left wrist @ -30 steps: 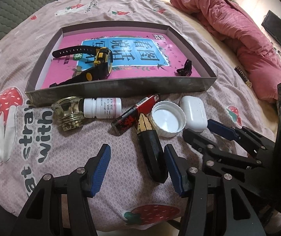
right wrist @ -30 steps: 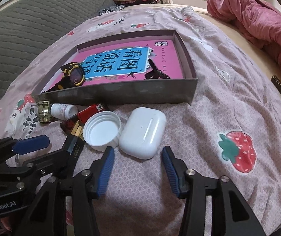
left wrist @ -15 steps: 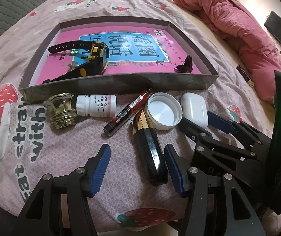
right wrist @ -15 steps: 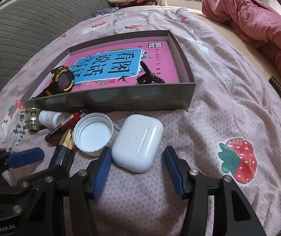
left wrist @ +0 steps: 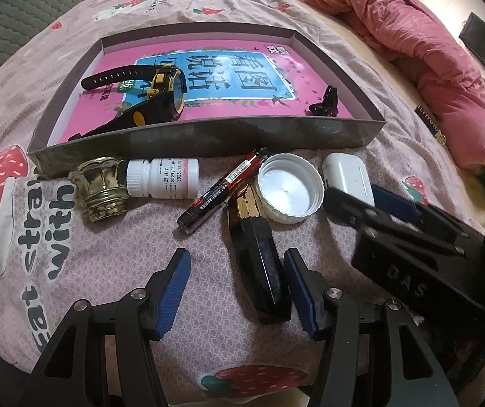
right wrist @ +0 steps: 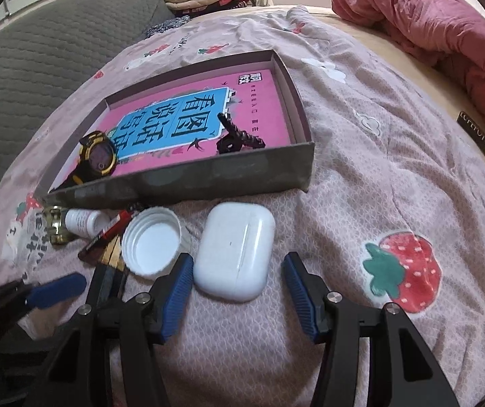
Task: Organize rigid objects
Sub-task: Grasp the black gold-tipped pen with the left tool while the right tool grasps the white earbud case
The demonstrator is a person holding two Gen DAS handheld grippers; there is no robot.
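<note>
A grey shallow box holds a pink book, a black-and-yellow watch and a black hair clip. In front of it on the bedsheet lie a gold cap, a white pill bottle, a red-and-black pen, a white lid and a white earbud case. My left gripper is open, and a black-and-gold faceted stick lies between its fingers, close to the right one. My right gripper is open around the near end of the earbud case.
A crumpled pink quilt is heaped at the far right of the bed. A grey quilted cushion runs along the left. The strawberry-print sheet is bare to the right of the case. The two grippers stand close side by side.
The right gripper has come forward, so the earbud case now sits between its fingers instead of ahead of them. The left gripper has barely shifted.
</note>
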